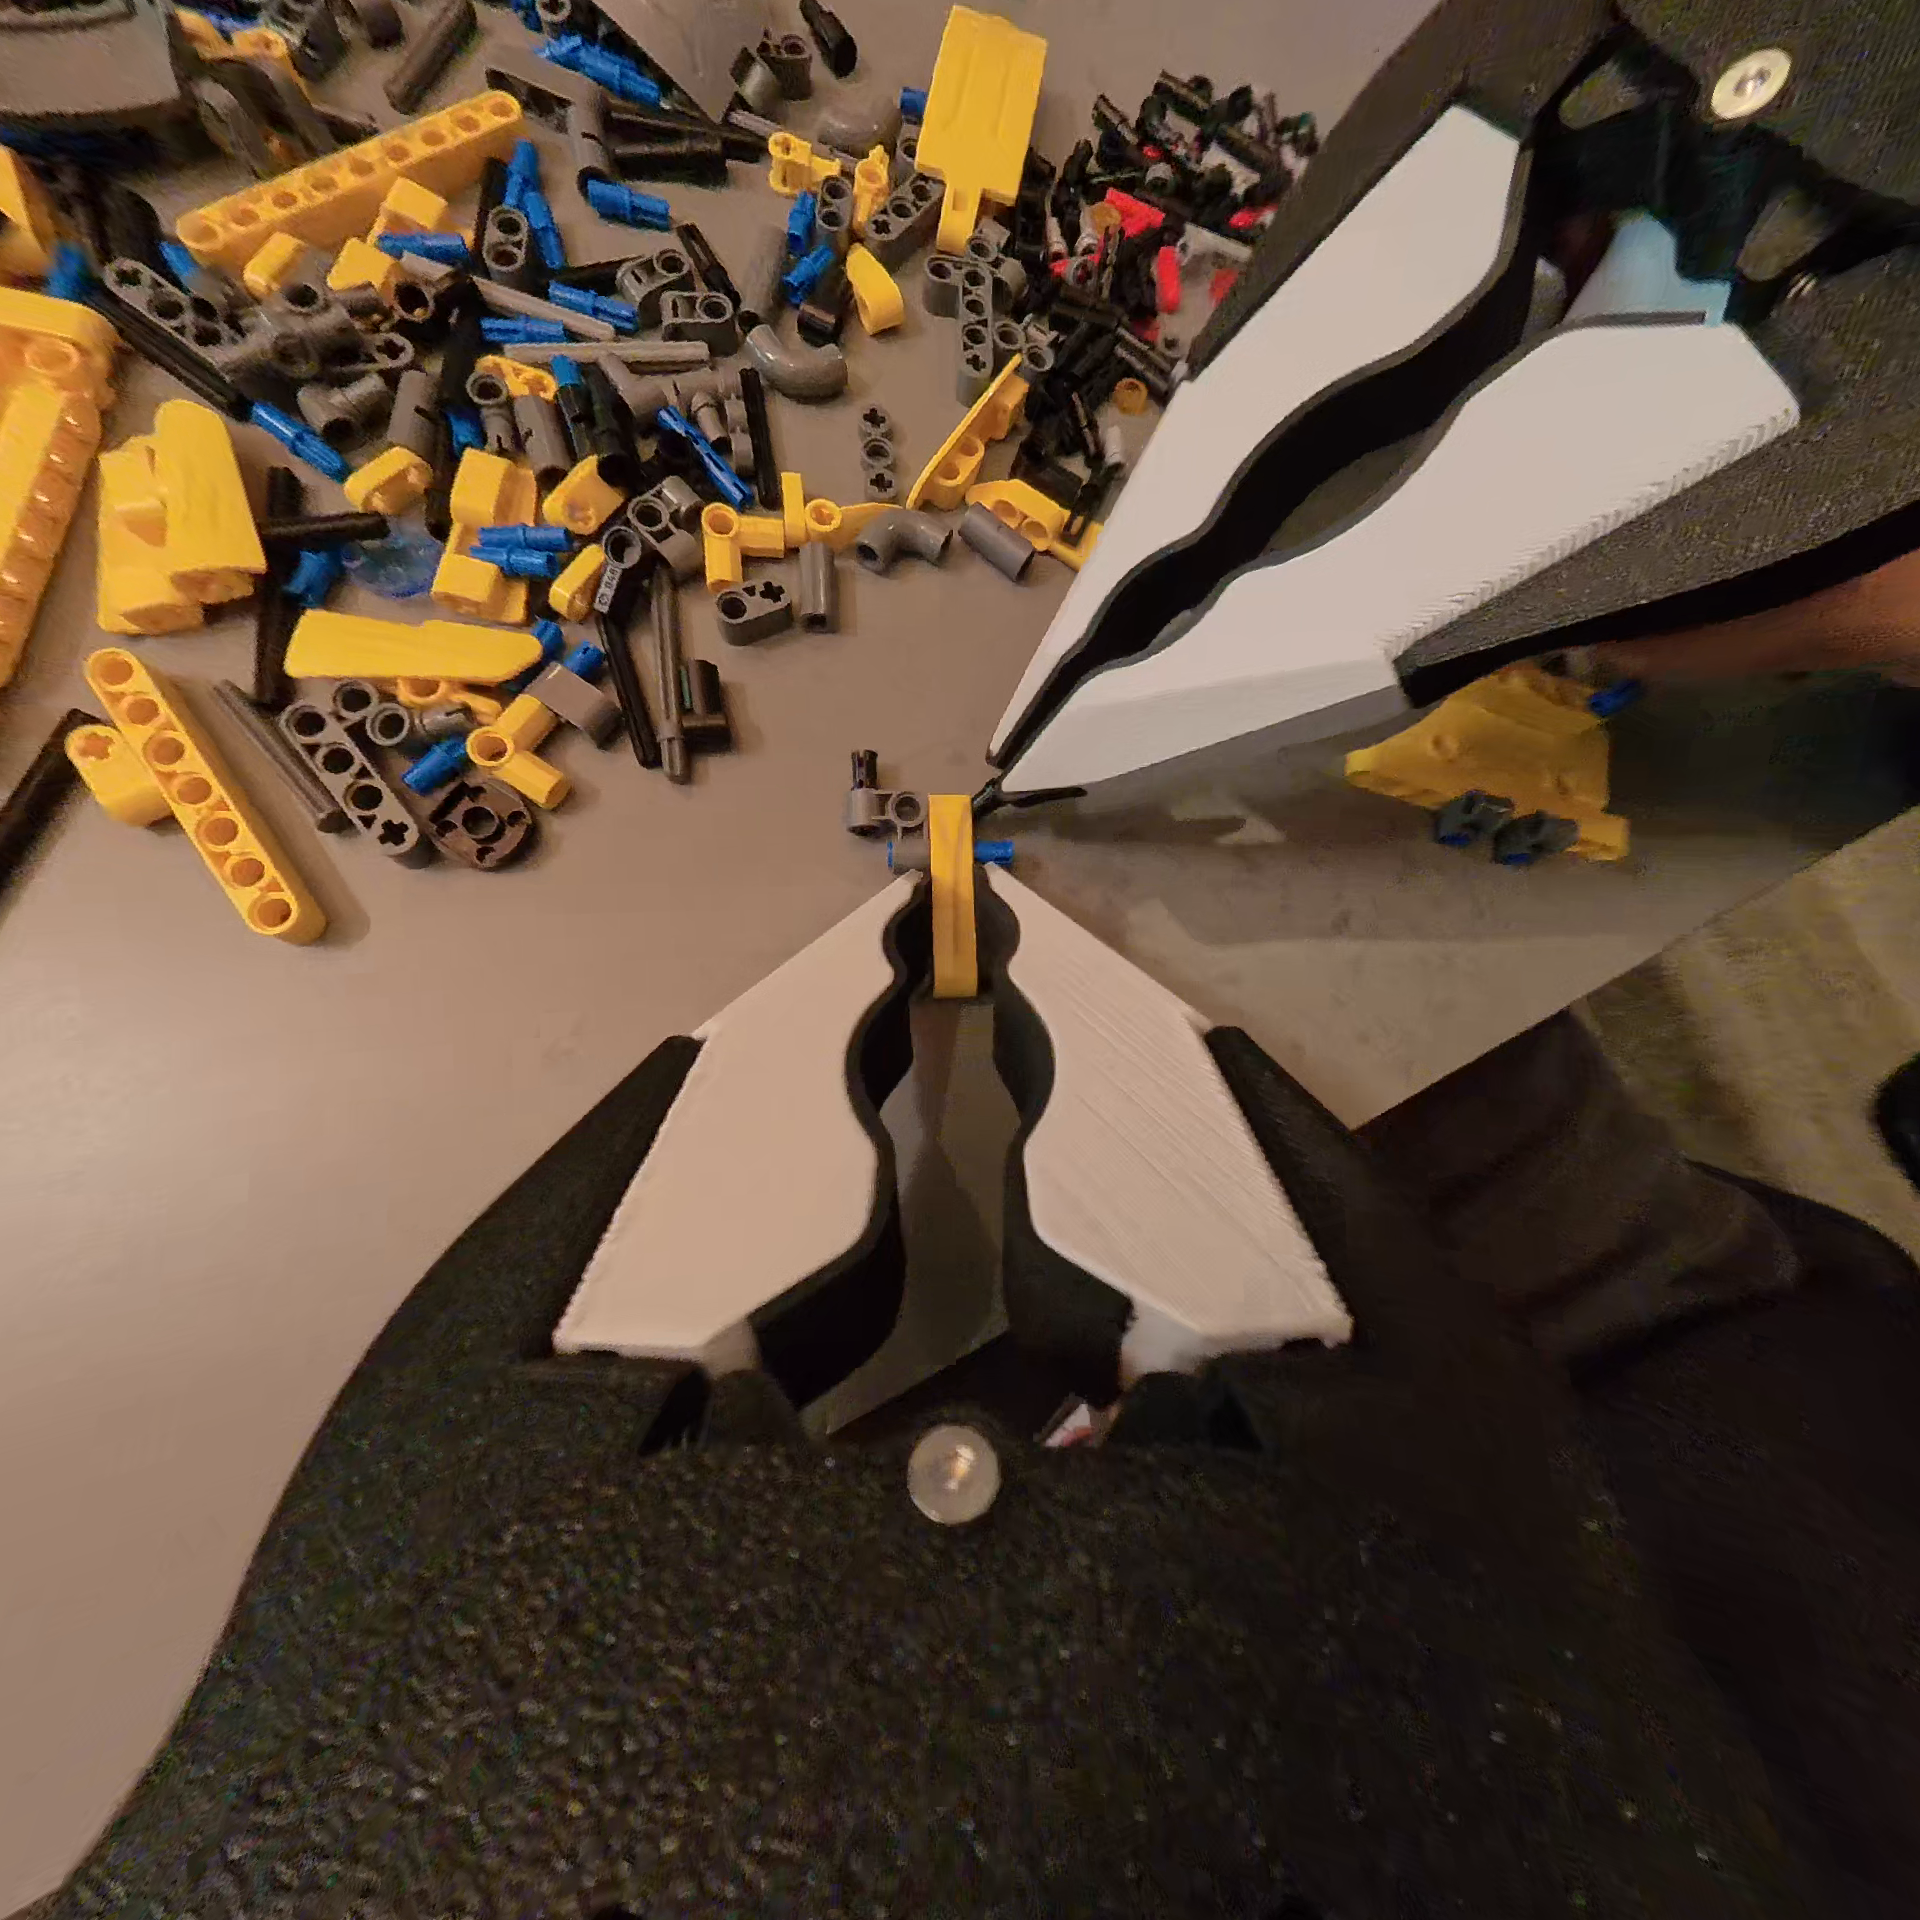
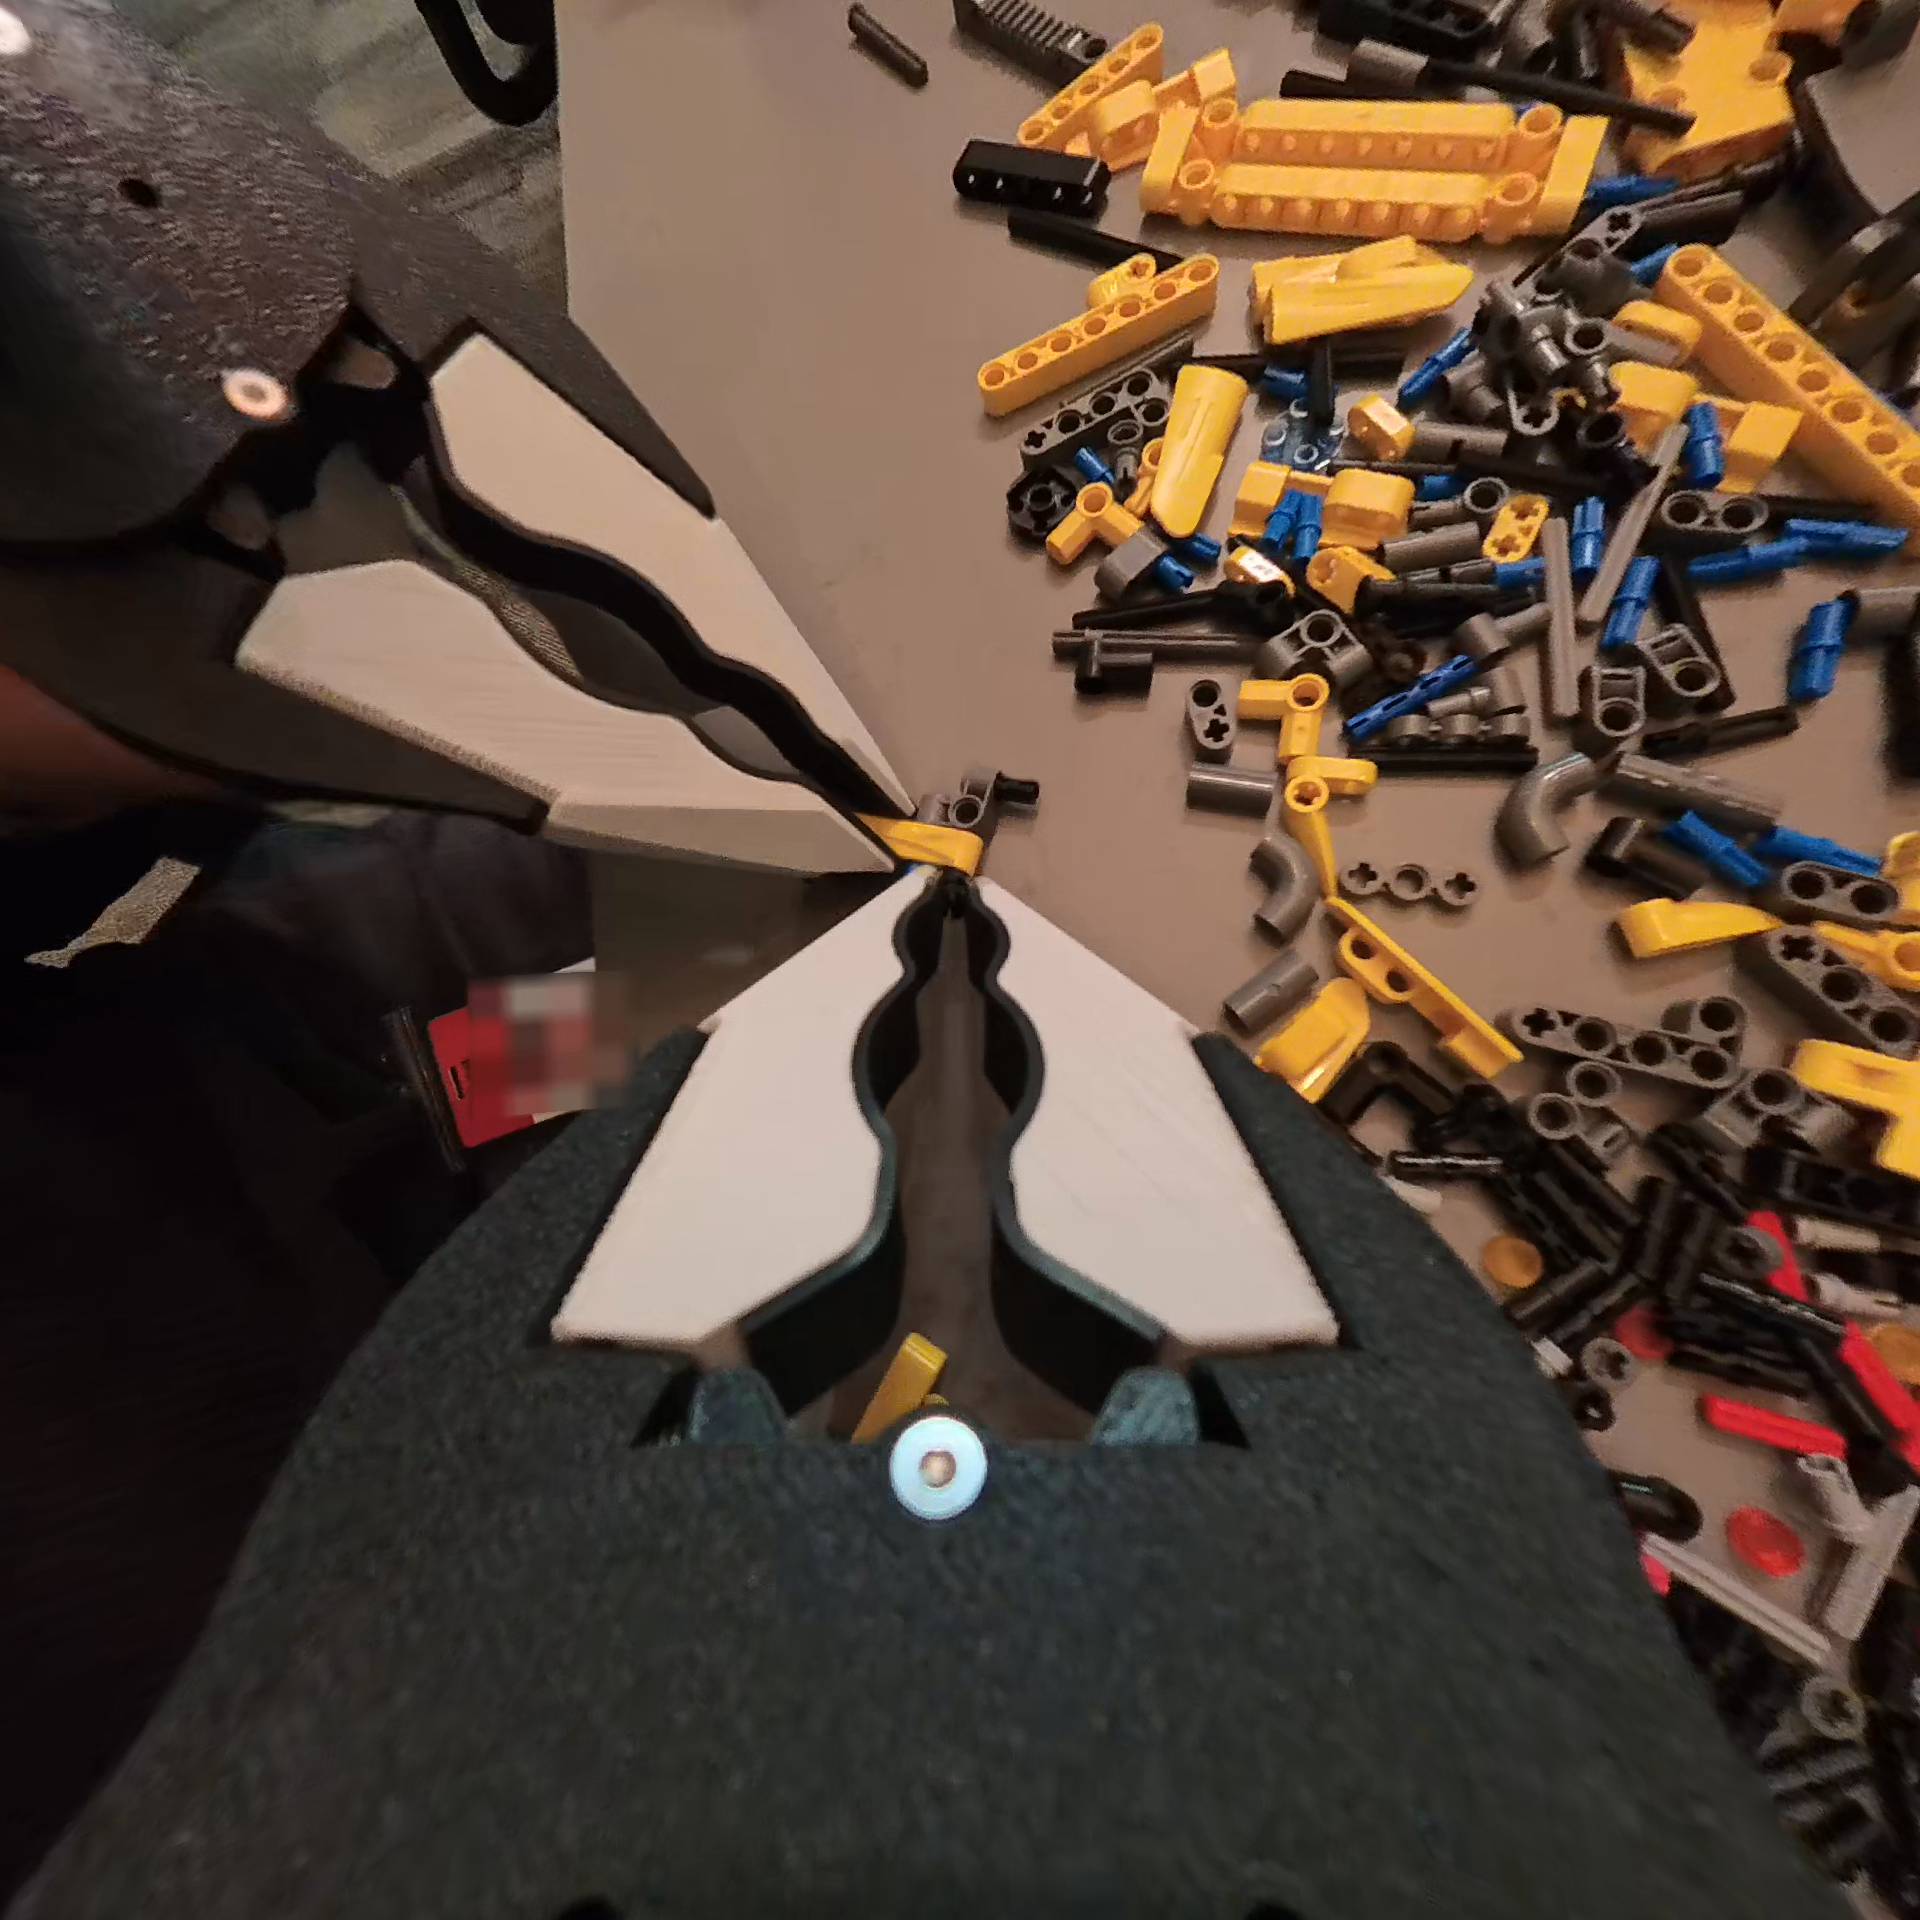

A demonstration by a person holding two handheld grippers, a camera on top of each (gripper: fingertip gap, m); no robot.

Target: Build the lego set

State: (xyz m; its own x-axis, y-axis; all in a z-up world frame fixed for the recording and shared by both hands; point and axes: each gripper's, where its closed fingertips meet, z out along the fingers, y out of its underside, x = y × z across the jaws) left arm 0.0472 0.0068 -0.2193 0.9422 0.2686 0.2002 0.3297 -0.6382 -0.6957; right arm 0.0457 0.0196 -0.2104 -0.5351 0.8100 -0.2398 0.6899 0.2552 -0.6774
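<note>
My left gripper (image 1: 953, 883) is shut on a short yellow beam (image 1: 953, 831), held upright above the grey table (image 1: 312, 1143). A grey connector (image 1: 883, 810) with a black pin and a blue pin (image 1: 1000, 849) sit at the beam's far end. My right gripper (image 1: 995, 774) comes in from the upper right, shut on a thin black pin (image 1: 1039, 797), its tips touching the beam's top. In the right wrist view, my right gripper (image 2: 951, 881) meets the left gripper (image 2: 902, 826), the yellow beam (image 2: 935, 840) and the grey connector (image 2: 971, 808).
A wide pile of yellow, grey, black and blue building parts (image 1: 468, 468) covers the table's far side. Small black and red parts (image 1: 1143, 239) lie behind it. A yellow sub-assembly (image 1: 1496, 758) sits under the right gripper. The table's edge (image 2: 566, 520) runs at the left. Left and right tips are no more than a few centimetres apart.
</note>
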